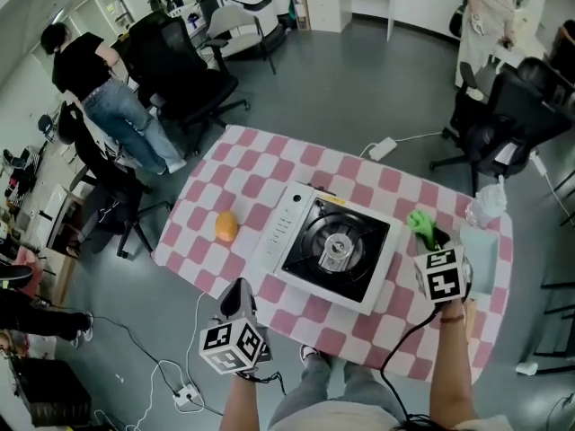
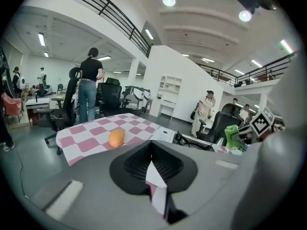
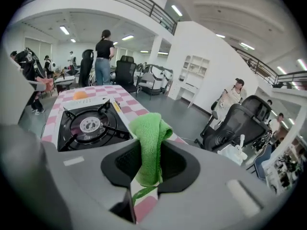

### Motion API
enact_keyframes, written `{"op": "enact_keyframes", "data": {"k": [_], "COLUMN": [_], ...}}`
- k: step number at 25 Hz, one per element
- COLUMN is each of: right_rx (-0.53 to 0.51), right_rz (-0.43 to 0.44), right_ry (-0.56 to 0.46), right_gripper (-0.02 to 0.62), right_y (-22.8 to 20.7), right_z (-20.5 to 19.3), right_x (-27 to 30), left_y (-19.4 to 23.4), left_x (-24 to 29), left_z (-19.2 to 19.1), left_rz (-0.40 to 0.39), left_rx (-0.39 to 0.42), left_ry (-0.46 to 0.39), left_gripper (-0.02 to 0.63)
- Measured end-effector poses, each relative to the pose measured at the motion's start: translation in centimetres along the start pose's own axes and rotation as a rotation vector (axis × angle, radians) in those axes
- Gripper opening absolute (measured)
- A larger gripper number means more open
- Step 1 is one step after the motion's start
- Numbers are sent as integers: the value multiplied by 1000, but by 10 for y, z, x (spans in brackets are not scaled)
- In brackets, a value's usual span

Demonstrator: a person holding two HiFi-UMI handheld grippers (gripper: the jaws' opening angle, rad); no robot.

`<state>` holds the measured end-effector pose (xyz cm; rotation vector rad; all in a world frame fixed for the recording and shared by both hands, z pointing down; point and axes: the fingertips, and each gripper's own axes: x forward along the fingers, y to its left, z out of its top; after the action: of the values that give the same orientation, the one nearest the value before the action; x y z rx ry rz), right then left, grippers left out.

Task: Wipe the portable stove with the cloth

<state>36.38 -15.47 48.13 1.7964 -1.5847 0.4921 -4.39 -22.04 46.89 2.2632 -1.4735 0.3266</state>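
Observation:
The white portable stove (image 1: pixel 328 245) with a black top and round burner sits in the middle of the pink-checked table (image 1: pixel 269 178). My right gripper (image 1: pixel 429 236) hovers just off the stove's right edge, shut on a green cloth (image 1: pixel 420 224). In the right gripper view the cloth (image 3: pixel 148 145) bulges up from between the jaws, with the stove (image 3: pixel 88 123) ahead to the left. My left gripper (image 1: pixel 235 300) hangs at the table's near edge, jaws closed together on nothing. From the left gripper view the stove (image 2: pixel 168 135) shows ahead.
An orange (image 1: pixel 225 226) lies left of the stove, seen too in the left gripper view as an orange (image 2: pixel 116 138). A clear plastic bottle (image 1: pixel 486 206) and a pale box (image 1: pixel 479 257) stand at the table's right edge. Black office chairs (image 1: pixel 180 79) and people surround the table.

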Motion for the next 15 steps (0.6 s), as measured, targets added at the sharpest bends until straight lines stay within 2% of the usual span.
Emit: {"op": "enact_keyframes", "data": {"k": [6, 12, 15], "right_rx": [110, 348, 426], "right_rz": [-150, -277, -349], "right_ry": [-182, -354, -415], "right_gripper": [91, 91, 91], "right_y": [-11, -26, -30], "right_z": [4, -17, -29], "right_x": [-61, -122, -153], "left_y": [-19, -57, -77], "left_x": [7, 17, 19], "left_z": [29, 63, 77], "left_rz": [-95, -228, -284], "left_rx": [32, 76, 94], "left_ry": [-50, -115, -139], "left_gripper": [0, 0, 2]}}
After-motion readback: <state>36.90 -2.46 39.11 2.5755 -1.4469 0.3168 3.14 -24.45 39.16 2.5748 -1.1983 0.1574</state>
